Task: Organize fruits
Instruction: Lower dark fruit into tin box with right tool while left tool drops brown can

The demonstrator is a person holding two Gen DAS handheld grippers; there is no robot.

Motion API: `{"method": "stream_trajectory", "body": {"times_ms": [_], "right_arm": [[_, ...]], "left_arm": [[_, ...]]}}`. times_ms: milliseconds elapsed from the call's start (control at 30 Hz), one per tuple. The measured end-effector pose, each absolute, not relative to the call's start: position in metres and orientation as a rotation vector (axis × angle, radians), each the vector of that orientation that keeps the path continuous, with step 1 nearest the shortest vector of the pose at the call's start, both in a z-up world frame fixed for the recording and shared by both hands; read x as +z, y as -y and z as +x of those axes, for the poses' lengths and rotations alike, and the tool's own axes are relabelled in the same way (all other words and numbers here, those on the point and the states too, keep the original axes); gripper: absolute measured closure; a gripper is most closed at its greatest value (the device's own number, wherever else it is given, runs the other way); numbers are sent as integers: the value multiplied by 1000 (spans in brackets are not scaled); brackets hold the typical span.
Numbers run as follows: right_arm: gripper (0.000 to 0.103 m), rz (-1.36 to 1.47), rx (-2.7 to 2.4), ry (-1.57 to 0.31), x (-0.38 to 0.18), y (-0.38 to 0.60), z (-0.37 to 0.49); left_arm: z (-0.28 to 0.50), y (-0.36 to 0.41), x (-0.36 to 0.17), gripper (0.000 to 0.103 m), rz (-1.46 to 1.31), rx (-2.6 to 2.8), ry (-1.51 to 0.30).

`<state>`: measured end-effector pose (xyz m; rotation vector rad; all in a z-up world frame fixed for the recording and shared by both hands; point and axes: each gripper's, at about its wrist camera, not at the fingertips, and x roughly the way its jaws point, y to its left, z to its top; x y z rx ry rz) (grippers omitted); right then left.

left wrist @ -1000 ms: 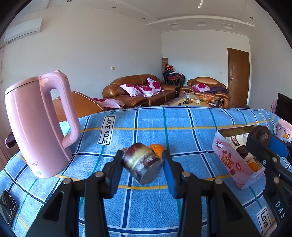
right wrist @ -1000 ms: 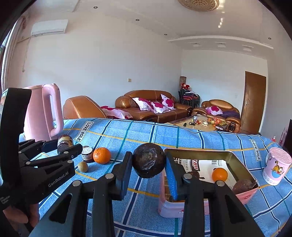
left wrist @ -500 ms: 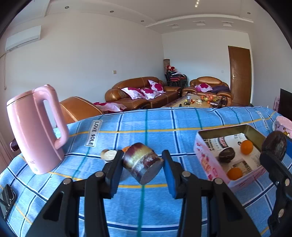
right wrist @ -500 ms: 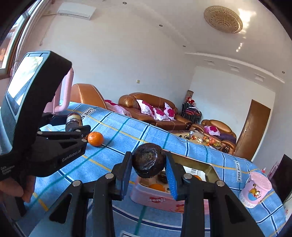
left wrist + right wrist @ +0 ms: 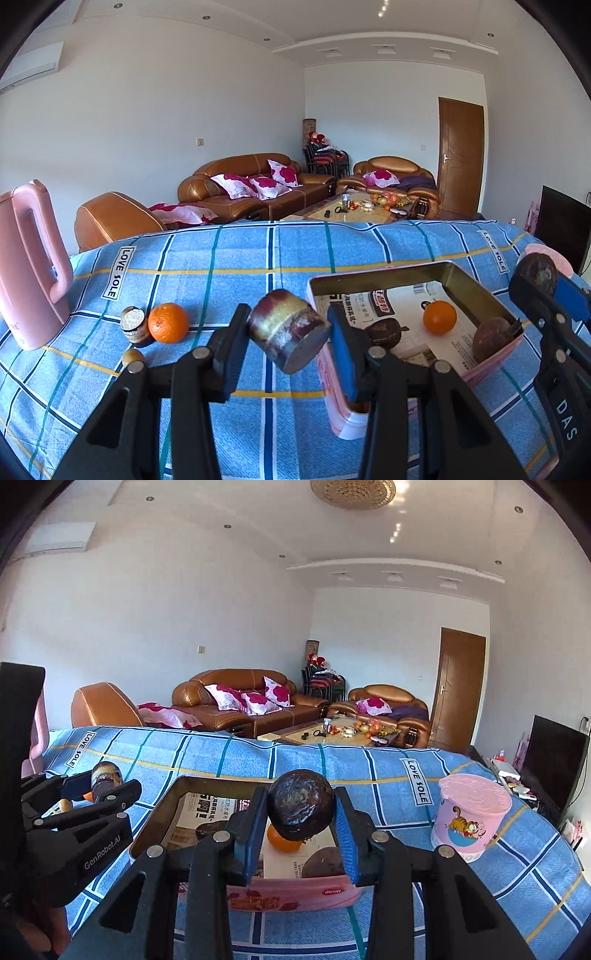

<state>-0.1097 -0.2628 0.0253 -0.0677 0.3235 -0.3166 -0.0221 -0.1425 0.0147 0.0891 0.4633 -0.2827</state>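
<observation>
My left gripper [image 5: 288, 334] is shut on a purple-and-yellow cut fruit chunk [image 5: 286, 328], held above the blue checked cloth just left of the pink tin box [image 5: 373, 277]. My right gripper [image 5: 301, 821] is shut on a dark round fruit [image 5: 300, 808], held over the near side of the box [image 5: 295, 899]. The box is lined with newspaper and holds an orange [image 5: 439, 317] and two dark fruits [image 5: 493, 338]. On the cloth to the left lie another orange [image 5: 168, 322], a cut chunk [image 5: 133, 325] and a small brown fruit [image 5: 132, 356].
A pink kettle [image 5: 31, 266] stands at the far left. A pink cartoon cup [image 5: 471, 821] stands right of the box. The right gripper also shows in the left wrist view [image 5: 537, 273]. Sofas and a coffee table lie beyond the table edge.
Both grippers moved right with their fruits: the left one is now beside the box, and the right one is now over the box's near side.
</observation>
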Motion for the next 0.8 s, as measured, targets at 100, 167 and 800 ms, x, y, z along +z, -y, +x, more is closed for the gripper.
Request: {"method": "stream_trajectory", "body": {"times_ms": [100,167,800], "right_arm": [[65,-74,-308,-330,23,258,-110],[65,-74,-300,-345,21,258,-108],[65,-57,-352,-355,24,269,-111]], "left_arm": [[-21,142,14,59,88,-298,-472],[-21,141,13,59,90,-296,-478],[-25,143,12,59,92,-329,-487]]}}
